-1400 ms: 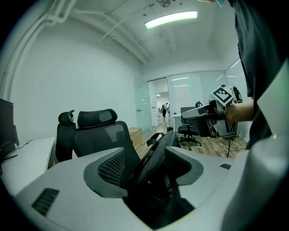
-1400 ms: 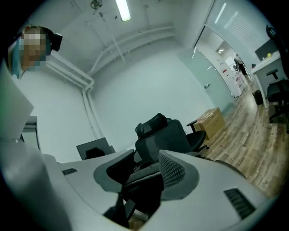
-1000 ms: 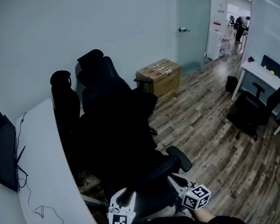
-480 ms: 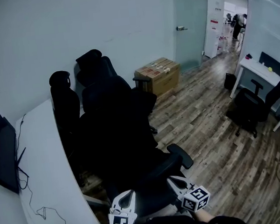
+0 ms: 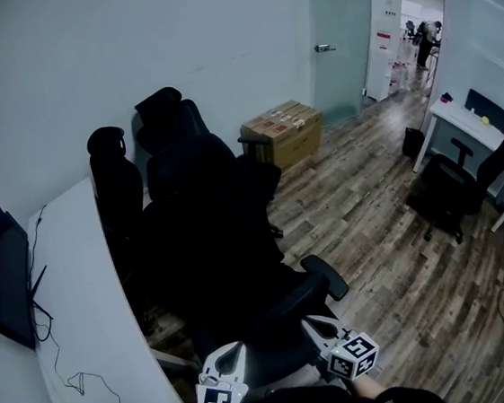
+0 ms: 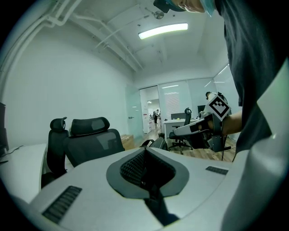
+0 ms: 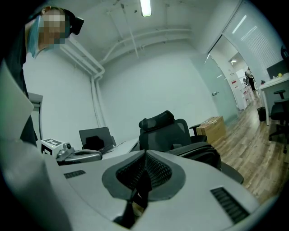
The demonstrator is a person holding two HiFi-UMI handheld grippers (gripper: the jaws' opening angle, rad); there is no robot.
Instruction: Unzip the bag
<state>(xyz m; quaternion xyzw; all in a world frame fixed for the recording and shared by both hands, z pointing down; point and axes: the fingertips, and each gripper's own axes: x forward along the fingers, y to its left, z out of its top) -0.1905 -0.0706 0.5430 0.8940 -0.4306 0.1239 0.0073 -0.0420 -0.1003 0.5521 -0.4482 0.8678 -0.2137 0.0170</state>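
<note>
Since a second ago both tongs have closed, the left from the wider gap, and neither hand has shifted much. The left tongs [image 6: 145, 150] now have their pads pressed together; a narrow dark band runs below the pads, and I cannot tell whether anything is pinched there. The right tongs [image 7: 145, 153] are closed on a thin dark strip [image 7: 141, 180] with a tan patch at its foot; whether it is the zip pull does not show.

The black bag [image 7: 203, 155] lies just beyond the tips, on the seat of the nearest office chair [image 5: 242, 269]. In the head view it merges with the chair's dark upholstery.

To the left, the curved white edge of the table [image 5: 81, 288] runs close beside the left tongs, carrying a monitor [image 5: 2, 270] and a loose cable [image 5: 88, 386]. More chairs stand ahead. To the right lies open wooden floor [image 5: 384, 253], reaching a cardboard box [image 5: 285, 134] by the wall.
</note>
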